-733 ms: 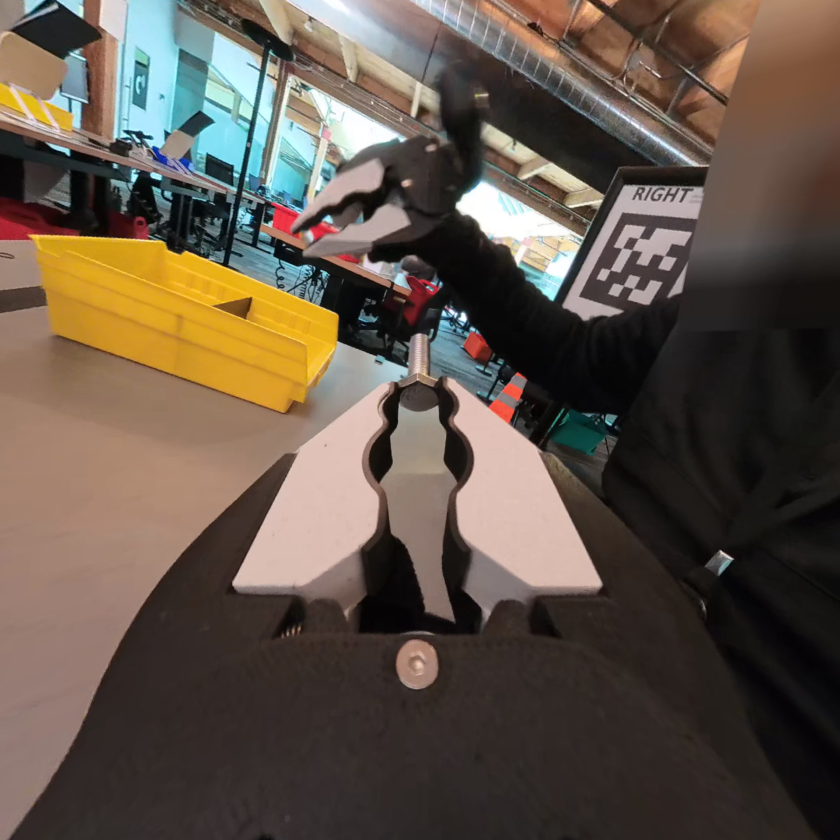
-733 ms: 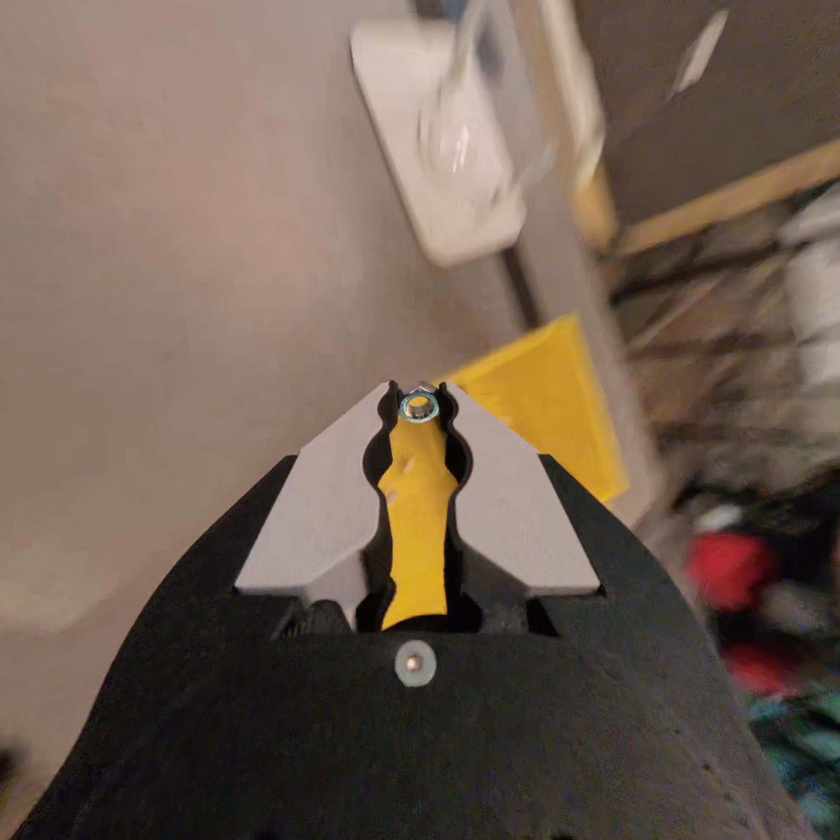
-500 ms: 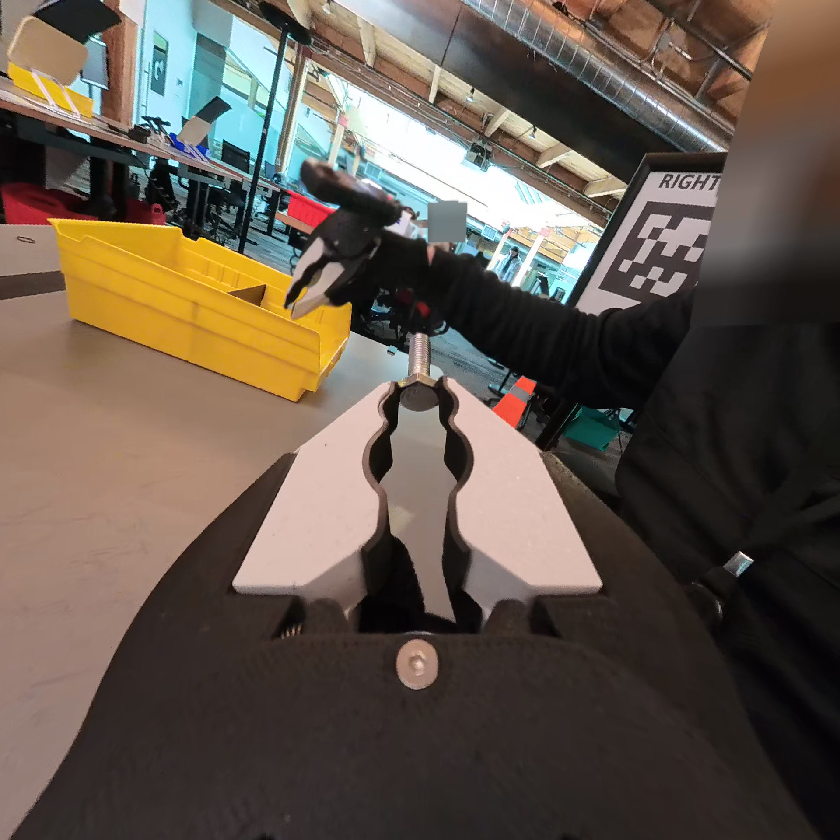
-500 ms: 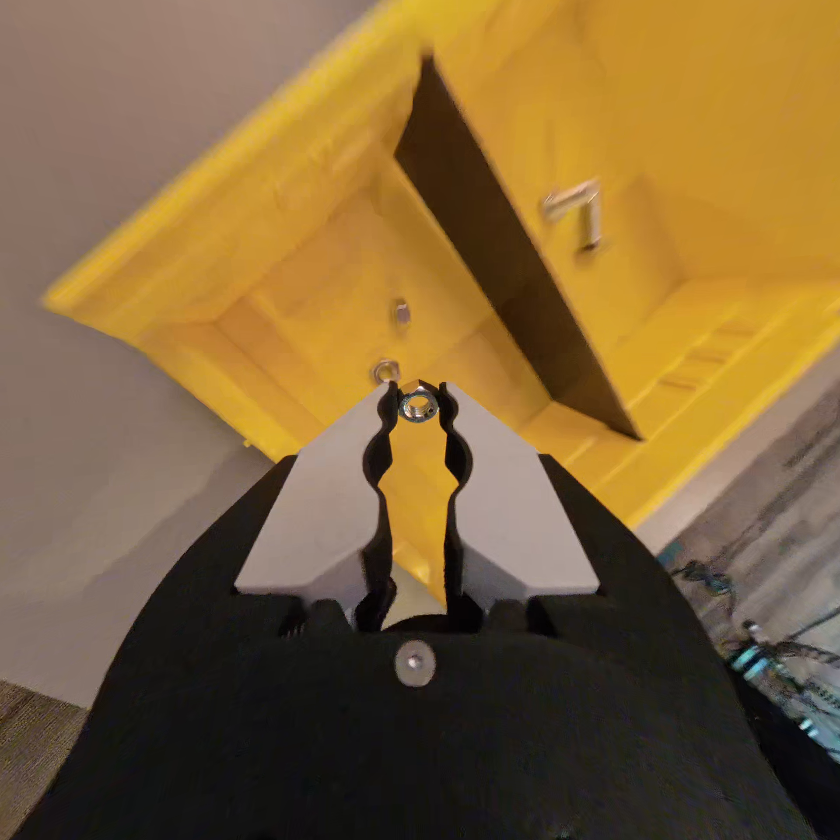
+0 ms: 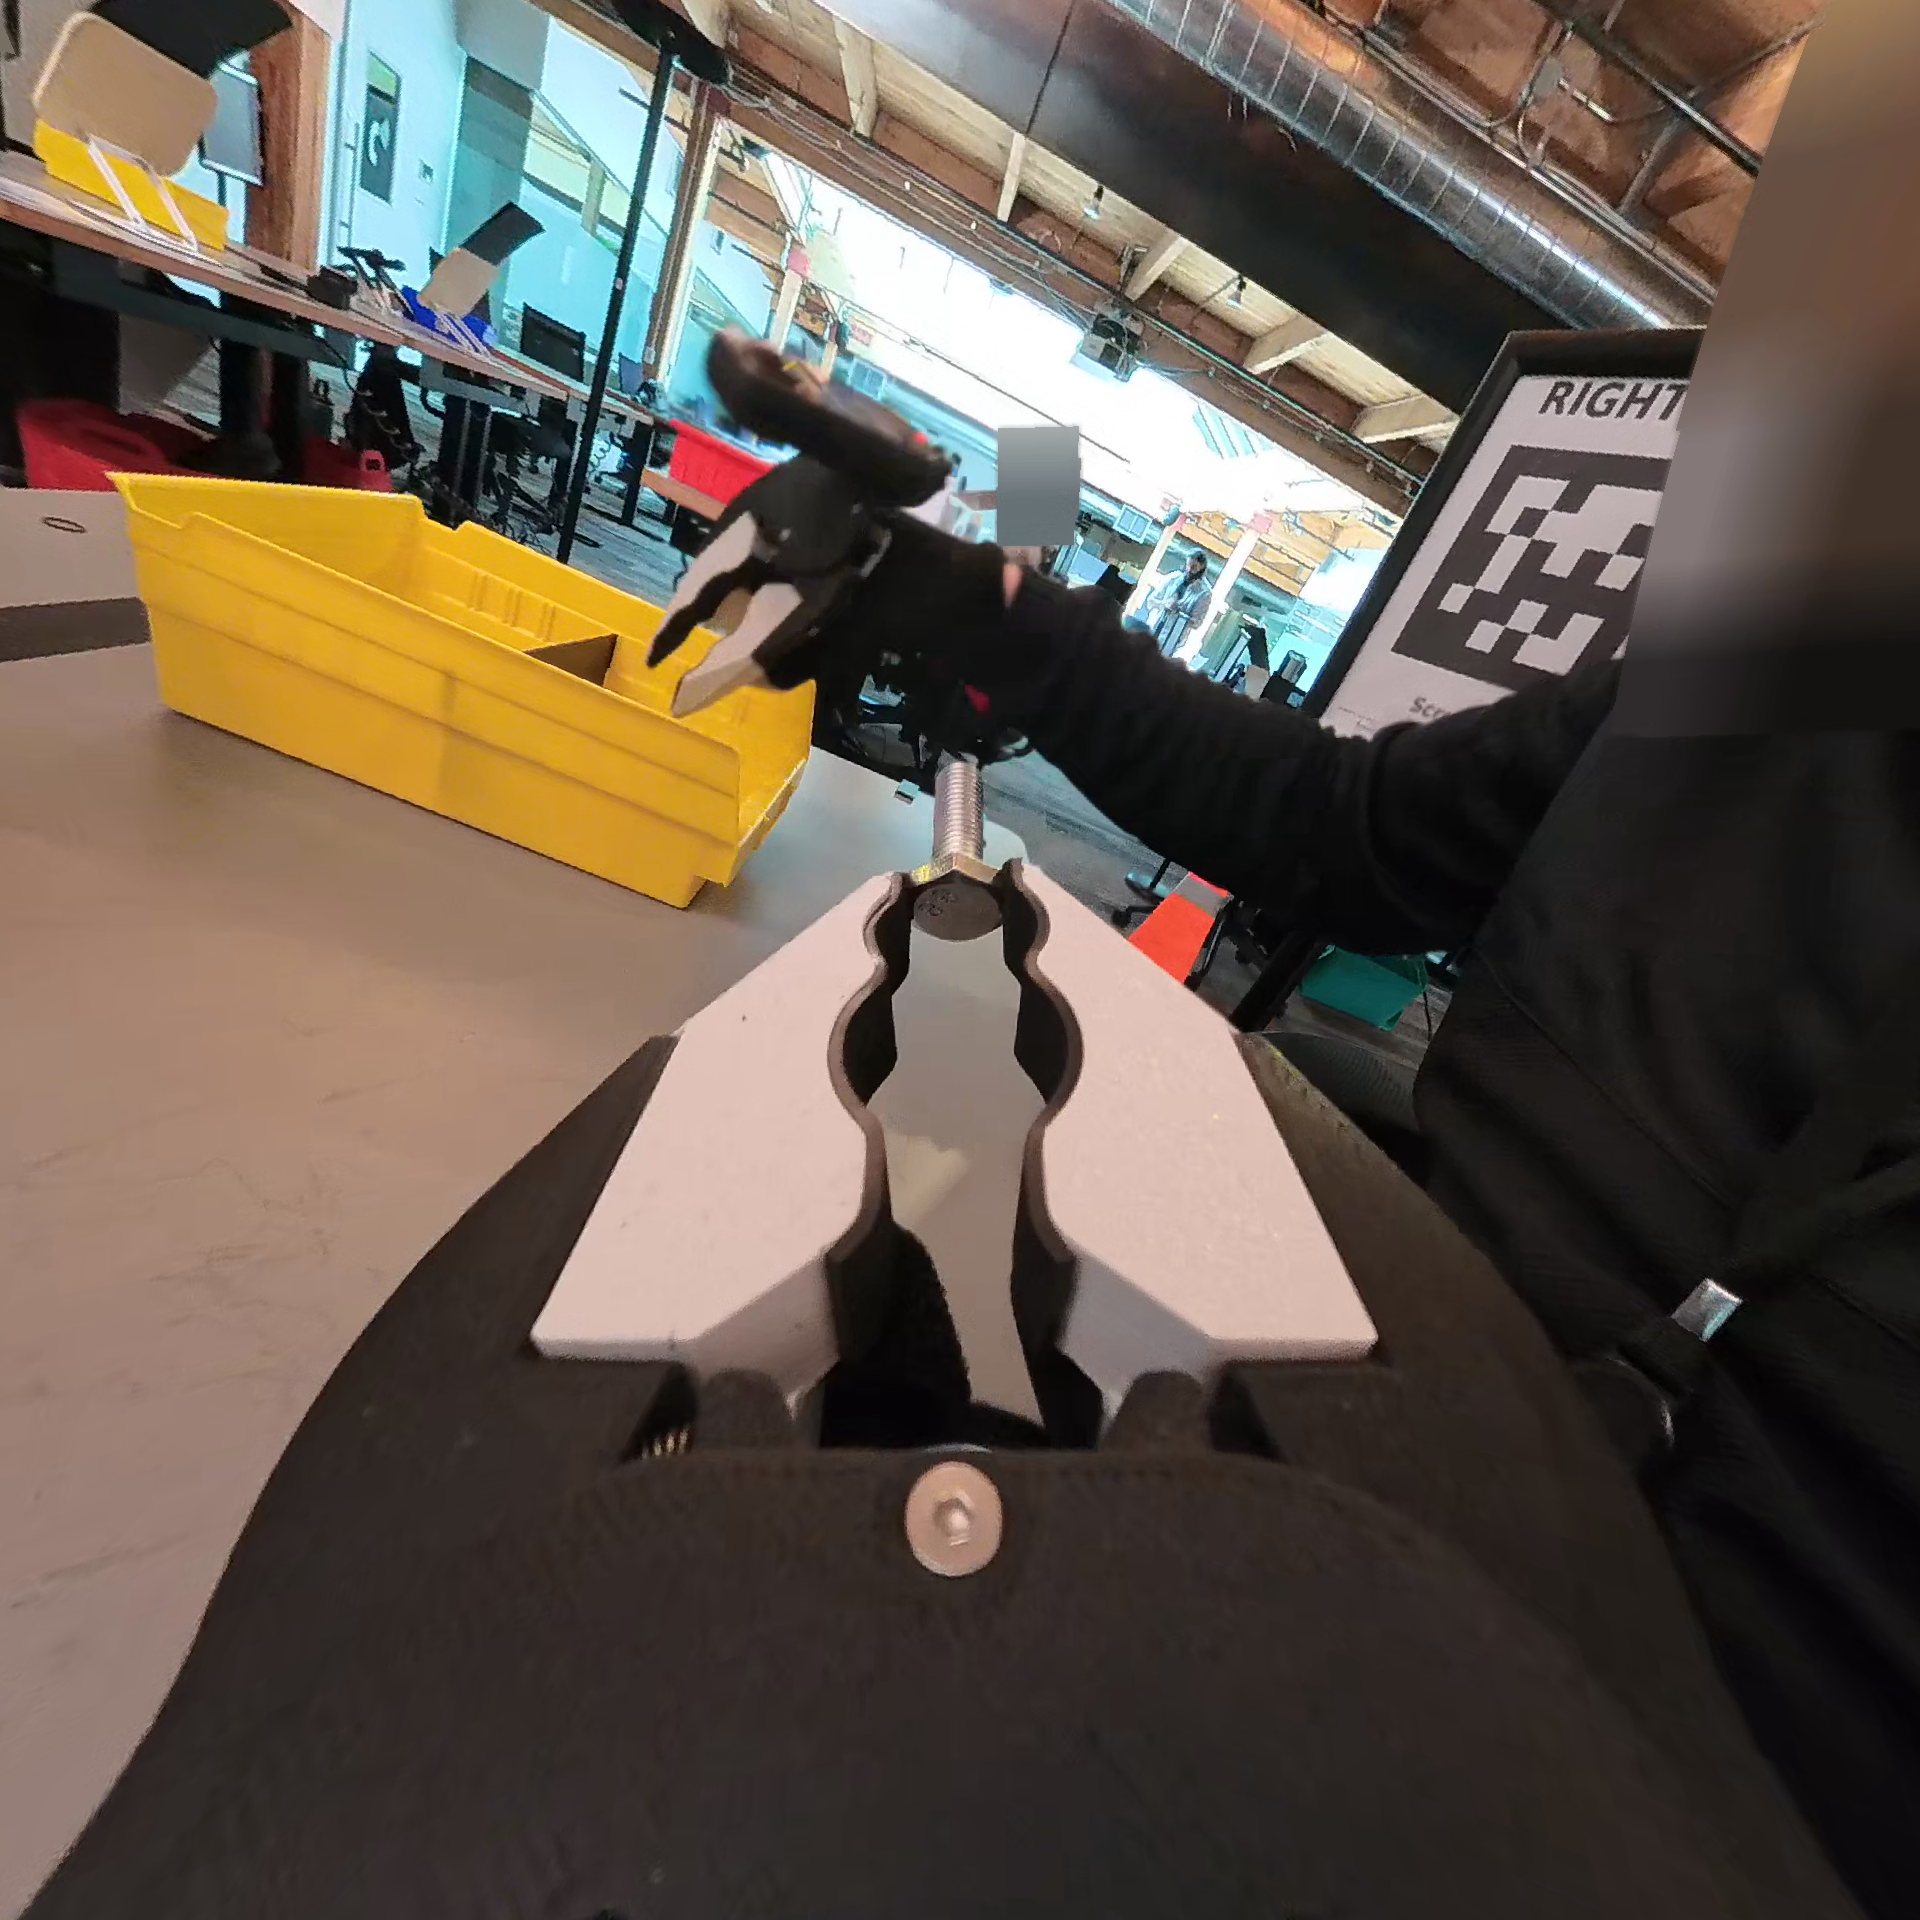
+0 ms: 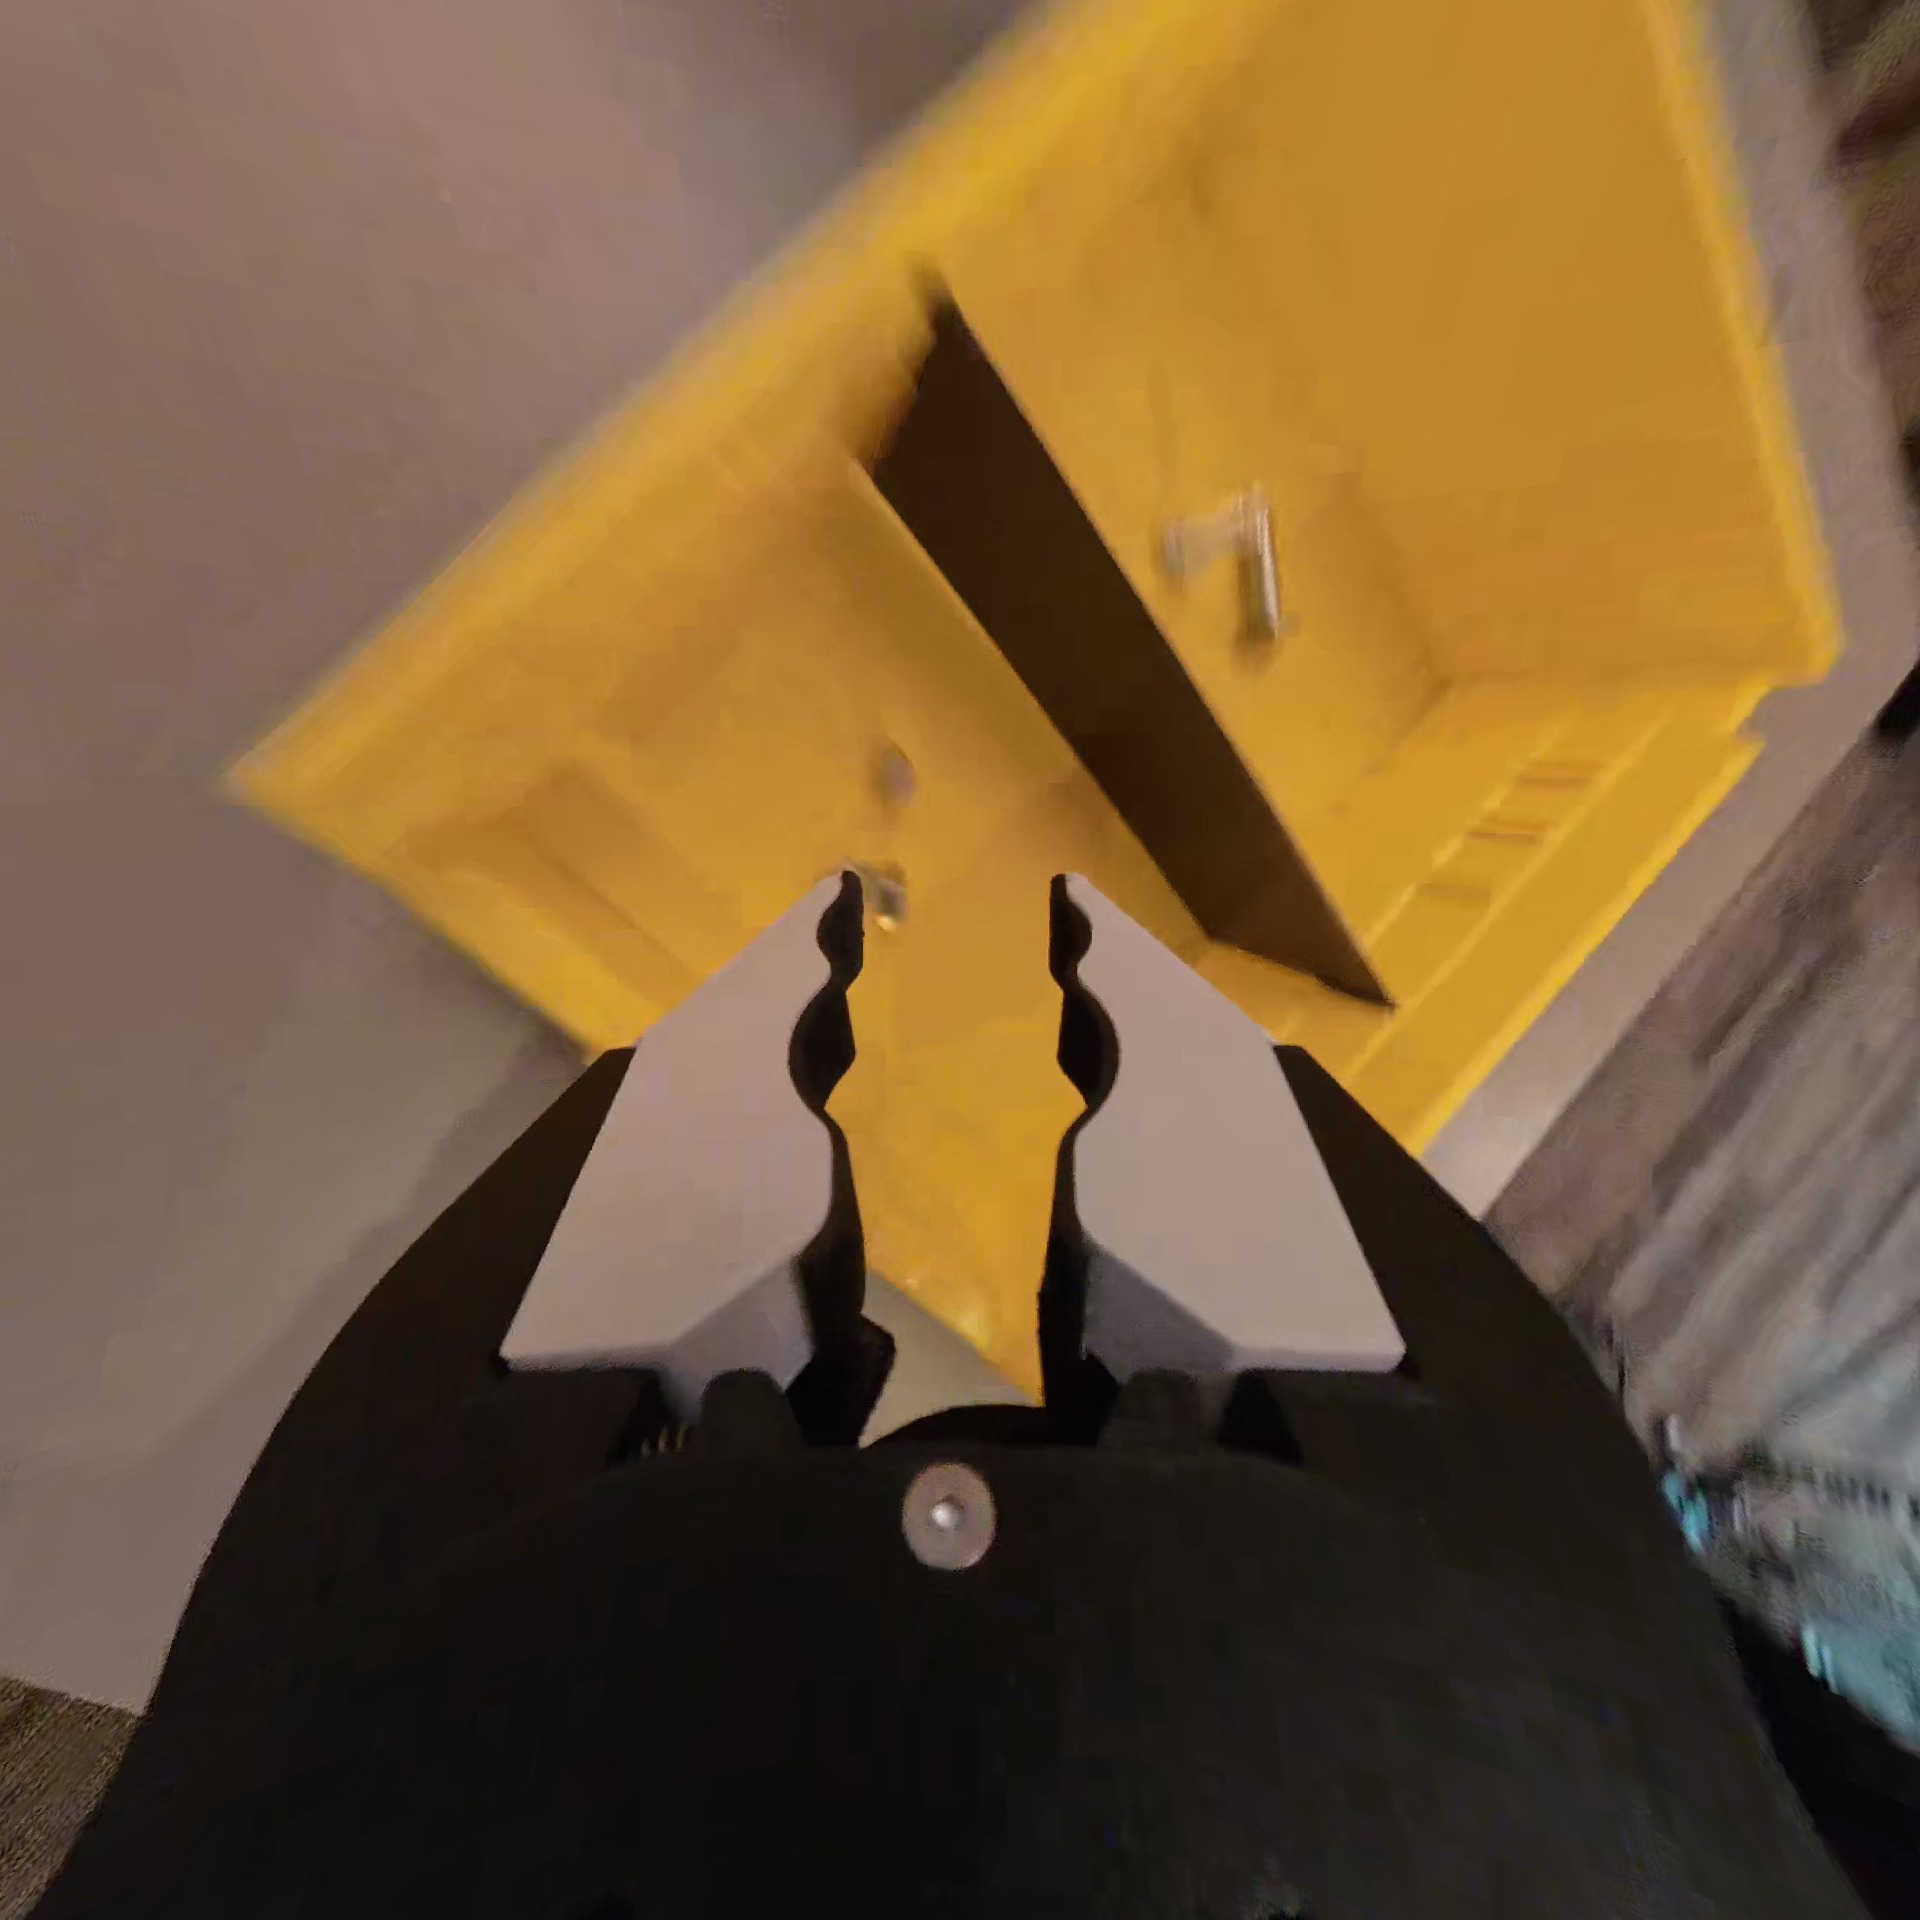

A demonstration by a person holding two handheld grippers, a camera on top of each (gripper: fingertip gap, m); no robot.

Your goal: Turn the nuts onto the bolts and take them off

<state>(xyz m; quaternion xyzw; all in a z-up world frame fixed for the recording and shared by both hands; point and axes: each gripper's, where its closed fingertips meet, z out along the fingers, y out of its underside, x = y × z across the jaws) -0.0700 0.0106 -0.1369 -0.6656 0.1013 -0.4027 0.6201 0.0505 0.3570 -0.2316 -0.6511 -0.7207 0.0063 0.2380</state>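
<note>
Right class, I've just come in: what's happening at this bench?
A person holds a claw in each hand. The left claw is shut on the head of a bolt, its threaded shank standing up bare, with no nut on it. The right claw is open and empty over the yellow bin, above the compartment where a couple of small nuts lie. Across the bin's dark divider lie other bolts, blurred. So a nut seems off, and the bolt waits.
</note>
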